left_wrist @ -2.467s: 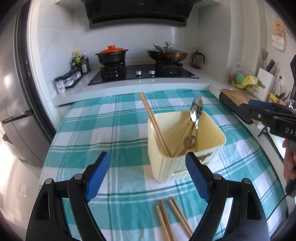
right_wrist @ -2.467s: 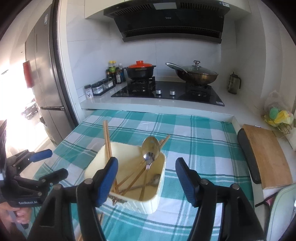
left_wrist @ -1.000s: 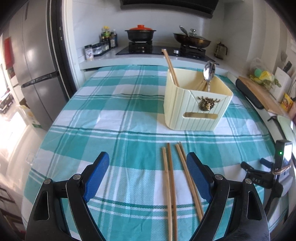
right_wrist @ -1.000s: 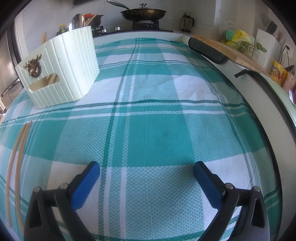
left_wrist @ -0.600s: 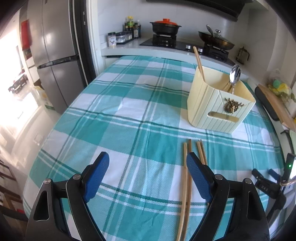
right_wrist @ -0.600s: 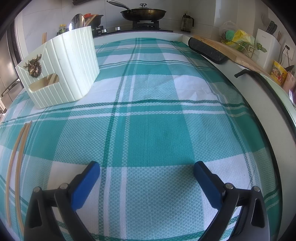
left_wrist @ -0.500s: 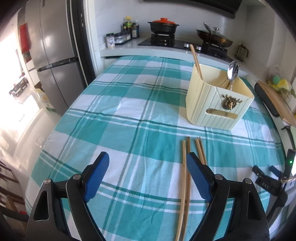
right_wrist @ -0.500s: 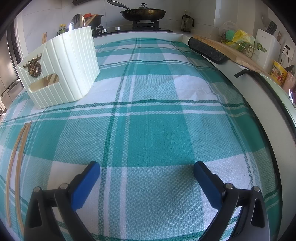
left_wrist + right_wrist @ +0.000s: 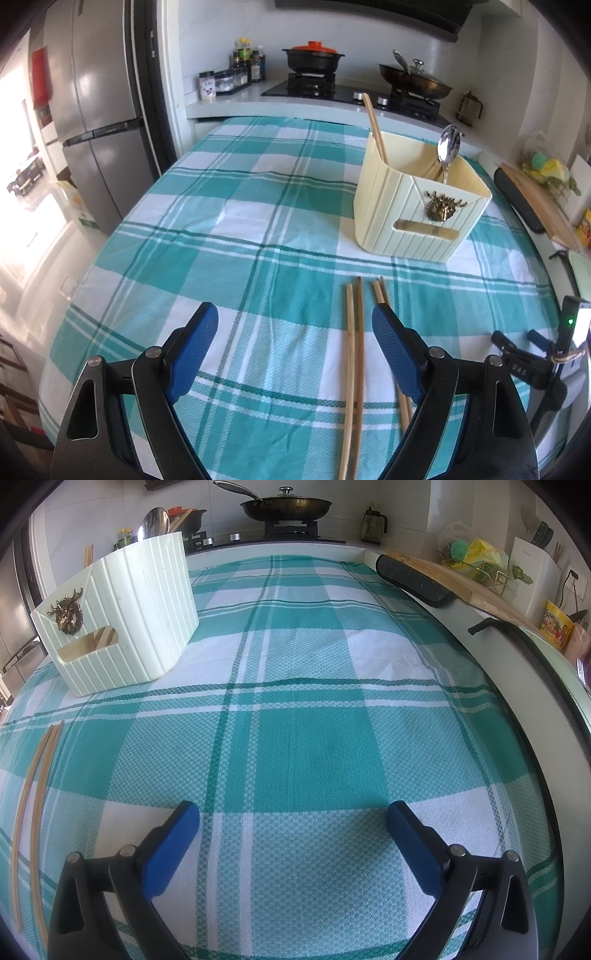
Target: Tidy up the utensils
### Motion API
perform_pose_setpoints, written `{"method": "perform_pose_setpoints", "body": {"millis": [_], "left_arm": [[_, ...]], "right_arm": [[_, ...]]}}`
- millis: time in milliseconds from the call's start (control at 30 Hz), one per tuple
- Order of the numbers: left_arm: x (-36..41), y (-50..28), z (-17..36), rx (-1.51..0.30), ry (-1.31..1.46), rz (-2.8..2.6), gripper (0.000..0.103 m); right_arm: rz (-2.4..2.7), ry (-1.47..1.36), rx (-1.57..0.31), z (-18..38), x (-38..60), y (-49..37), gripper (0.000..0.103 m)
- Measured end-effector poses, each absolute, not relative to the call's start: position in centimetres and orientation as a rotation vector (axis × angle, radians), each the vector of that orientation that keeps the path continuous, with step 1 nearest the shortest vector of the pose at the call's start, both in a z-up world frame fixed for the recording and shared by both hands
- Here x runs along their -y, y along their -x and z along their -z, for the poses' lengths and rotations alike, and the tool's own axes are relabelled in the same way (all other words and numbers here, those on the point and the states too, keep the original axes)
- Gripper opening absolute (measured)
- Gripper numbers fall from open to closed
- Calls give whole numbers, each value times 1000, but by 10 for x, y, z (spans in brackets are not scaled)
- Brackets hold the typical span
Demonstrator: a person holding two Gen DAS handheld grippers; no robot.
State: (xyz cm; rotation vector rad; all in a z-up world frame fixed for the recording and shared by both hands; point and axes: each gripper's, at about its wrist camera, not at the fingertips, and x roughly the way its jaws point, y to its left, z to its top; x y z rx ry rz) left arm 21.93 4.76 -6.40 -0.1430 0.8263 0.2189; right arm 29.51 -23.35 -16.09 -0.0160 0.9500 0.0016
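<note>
A cream ribbed utensil holder [image 9: 417, 206] with a brass stag badge stands on the teal checked cloth and holds a chopstick pair [image 9: 375, 125] and a metal spoon [image 9: 448, 144]. On the cloth in front of it lie two loose pairs of chopsticks [image 9: 352, 369]; the right pair [image 9: 380, 291] is partly hidden behind my finger. My left gripper [image 9: 293, 332] hovers open and empty just left of them. My right gripper [image 9: 293, 823] is open and empty, low over bare cloth, with the holder [image 9: 122, 620] at far left and the loose chopsticks [image 9: 37, 794] at the left edge.
A steel fridge [image 9: 99, 122] stands beyond the table's left edge. The hob behind carries a black pot with a red lid [image 9: 314, 59] and a lidded wok [image 9: 413, 83]. A wooden cutting board [image 9: 480, 587] and a black pad [image 9: 413, 579] line the right counter.
Since the oldest frames both grippers have drawn back from over the holder to the near side of the cloth. Over the last second the left view rolled slightly; the right view is unchanged.
</note>
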Motion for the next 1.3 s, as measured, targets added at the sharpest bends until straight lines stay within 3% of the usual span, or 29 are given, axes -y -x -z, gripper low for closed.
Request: {"method": "perform_pose_setpoints", "body": {"millis": [567,1300], "left_arm": [[-87,-179,104,-828,130,-158,88],[-53,-209,157,-936,76,64,88]], "right_arm": [[-1,16,-950,161,234,-295,103],[19,39,-894,150,222,-275,103]]}}
